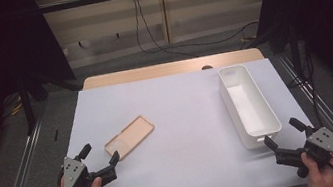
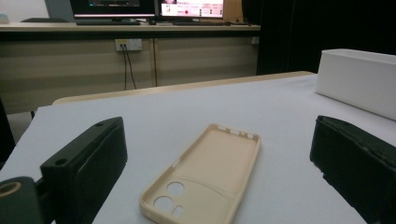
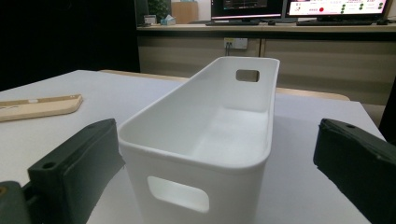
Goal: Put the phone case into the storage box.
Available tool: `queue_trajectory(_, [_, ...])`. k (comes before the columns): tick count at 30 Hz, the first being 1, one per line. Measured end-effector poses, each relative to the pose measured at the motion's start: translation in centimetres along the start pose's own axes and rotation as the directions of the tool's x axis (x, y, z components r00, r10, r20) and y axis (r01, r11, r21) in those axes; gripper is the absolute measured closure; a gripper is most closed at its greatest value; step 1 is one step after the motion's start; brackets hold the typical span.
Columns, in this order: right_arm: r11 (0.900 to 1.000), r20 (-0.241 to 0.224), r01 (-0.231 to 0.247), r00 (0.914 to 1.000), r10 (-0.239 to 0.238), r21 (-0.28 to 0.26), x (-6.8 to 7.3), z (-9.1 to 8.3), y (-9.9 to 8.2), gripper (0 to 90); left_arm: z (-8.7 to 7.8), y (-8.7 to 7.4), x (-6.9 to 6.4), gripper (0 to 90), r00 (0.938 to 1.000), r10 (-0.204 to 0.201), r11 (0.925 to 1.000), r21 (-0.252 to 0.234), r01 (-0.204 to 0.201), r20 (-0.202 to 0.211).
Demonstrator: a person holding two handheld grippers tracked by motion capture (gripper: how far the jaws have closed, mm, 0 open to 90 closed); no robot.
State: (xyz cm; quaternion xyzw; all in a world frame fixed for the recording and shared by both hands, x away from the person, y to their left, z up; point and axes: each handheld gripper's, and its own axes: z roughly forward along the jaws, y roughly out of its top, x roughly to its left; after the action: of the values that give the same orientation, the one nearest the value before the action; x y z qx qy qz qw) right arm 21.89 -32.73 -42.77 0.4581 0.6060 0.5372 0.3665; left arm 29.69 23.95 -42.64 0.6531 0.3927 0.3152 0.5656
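Tools are both spread wide. Our left tool faces the phone case lying flat on the desk; we should slide low and pinch its edges. Our right tool faces the white bin.

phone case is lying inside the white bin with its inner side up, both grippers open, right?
Not quite: the phone case lies on the table, apart from the white bin, as the high view shows. The rest holds: its inner side faces up, and the left gripper and right gripper are both open.
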Motion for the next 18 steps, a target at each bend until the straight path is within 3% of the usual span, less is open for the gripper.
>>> queue_trajectory(18, [0.9999, -0.019, -0.009, 0.9998, 0.009, 0.013, 0.0, 0.13, -0.23, 0.0, 0.19, 0.01, 0.05, 3.5, 0.9997, -0.025, 0.9992, 0.03, 0.025, 0.007])
